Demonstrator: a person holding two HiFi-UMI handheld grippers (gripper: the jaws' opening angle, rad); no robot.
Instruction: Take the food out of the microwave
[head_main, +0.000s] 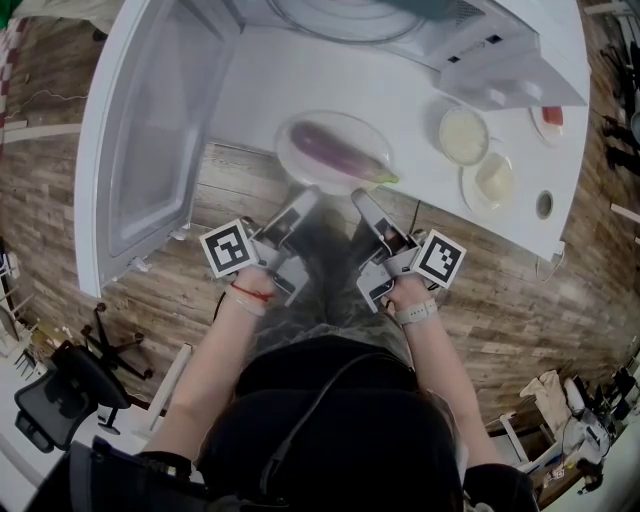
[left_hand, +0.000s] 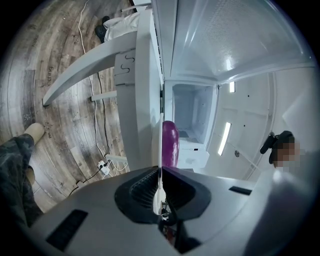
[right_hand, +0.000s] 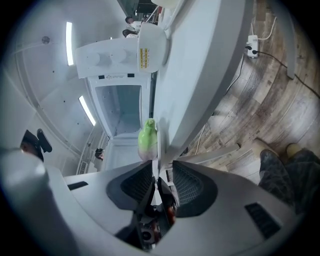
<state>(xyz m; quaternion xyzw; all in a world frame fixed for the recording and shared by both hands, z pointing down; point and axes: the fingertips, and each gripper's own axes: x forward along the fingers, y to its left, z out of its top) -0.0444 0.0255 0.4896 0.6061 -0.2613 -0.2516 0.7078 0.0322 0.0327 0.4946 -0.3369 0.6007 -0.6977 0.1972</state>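
While the person stands at the white table (head_main: 300, 80), a clear oval plate (head_main: 345, 122) sits on the tabletop at its near edge, in front of the white microwave (head_main: 400, 25). The microwave's door (head_main: 150, 130) is swung wide open to the left. A long purple eggplant (head_main: 335, 150) with a green stem end lies across the plate, stem pointing right.

The left gripper (head_main: 308, 195) has its jaws closed tight on the plate's near rim at the left; its own view shows the thin clear edge pinched between the dark ribbed pads, with the eggplant's purple end just beyond. The right gripper (head_main: 362, 198) is at the near rim on the right. Its jaws stand apart, with the rim running between them and a gap showing beside it, so it is not clamped. The green stem shows just past its tips.

Further right on the table are a small round bowl of white food (head_main: 463, 135) and, just beside it, a white saucer with a pale piece of food (head_main: 493, 180). A third dish holding something red (head_main: 550, 118) sits near the far right edge.
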